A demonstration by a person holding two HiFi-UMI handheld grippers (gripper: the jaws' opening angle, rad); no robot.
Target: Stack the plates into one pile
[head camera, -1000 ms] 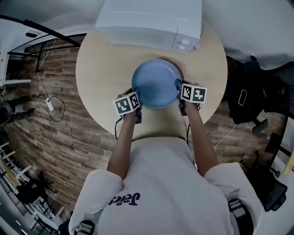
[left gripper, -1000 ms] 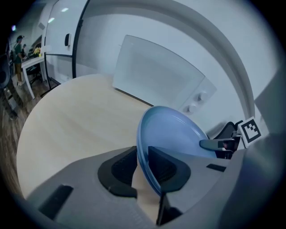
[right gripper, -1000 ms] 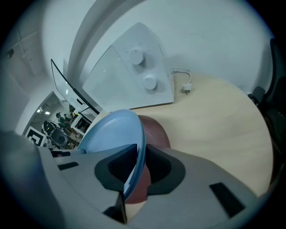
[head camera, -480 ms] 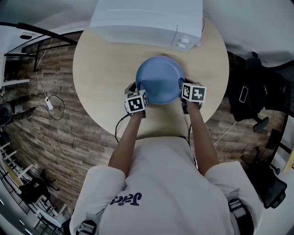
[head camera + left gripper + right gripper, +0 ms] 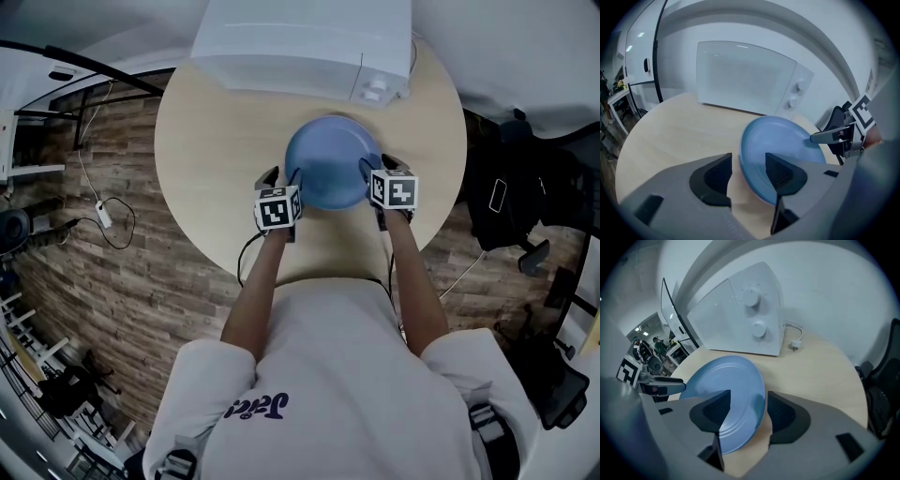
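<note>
Round wooden table (image 5: 206,169) in a room with plank floor, toward its near edge left gripper (image 5: 281,178) and right gripper (image 5: 375,165), both jaws just opened, not pressing, blue plate (image 5: 330,164) rim between each pair, plate at table centre, white appliance (image 5: 300,47) at far edge.

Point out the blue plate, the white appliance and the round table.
blue plate (image 5: 330,164): head view, centre of its face.
white appliance (image 5: 291,42): head view, top panel.
round table (image 5: 211,159): head view, bare left part.
</note>
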